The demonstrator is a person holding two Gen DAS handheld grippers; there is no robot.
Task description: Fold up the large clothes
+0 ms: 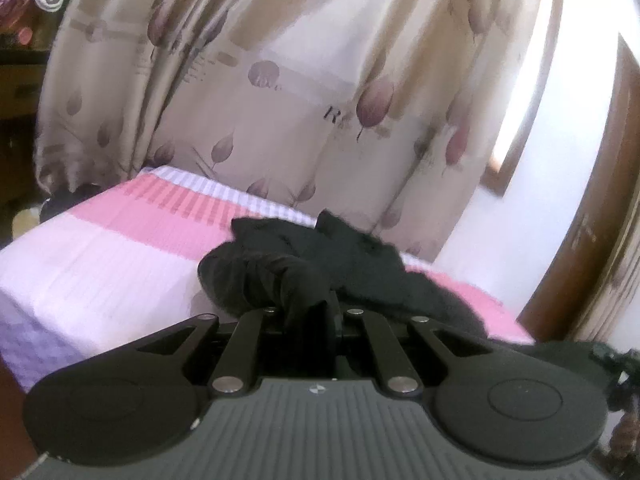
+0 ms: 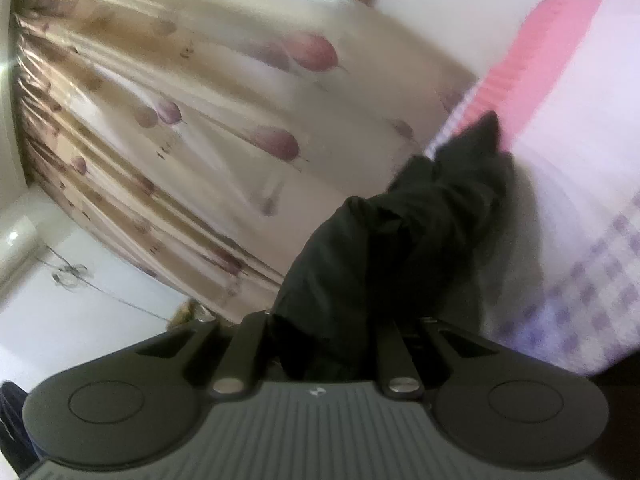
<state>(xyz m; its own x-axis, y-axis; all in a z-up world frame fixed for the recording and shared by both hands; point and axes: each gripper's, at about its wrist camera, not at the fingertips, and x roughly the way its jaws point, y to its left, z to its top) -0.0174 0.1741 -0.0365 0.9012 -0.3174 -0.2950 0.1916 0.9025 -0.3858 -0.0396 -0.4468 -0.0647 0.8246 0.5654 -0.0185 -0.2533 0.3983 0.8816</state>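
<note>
- The left tongs (image 1: 310, 312) point slightly downward over the bed, jaws nearly closed and pinching a bunched fold of the crumpled black cloth garment (image 1: 320, 264).
- That garment trails from the left tongs onto the pink, white and lilac striped bedspread (image 1: 120, 248).
- Behind hangs a beige curtain with purple leaf print (image 1: 260, 80); a printed "R" shows, the other letters blurred.
- The right tongs (image 2: 324, 332) point level, rolled sideways, jaws nearly closed on another part of the garment, raised over the bed's edge.
</note>
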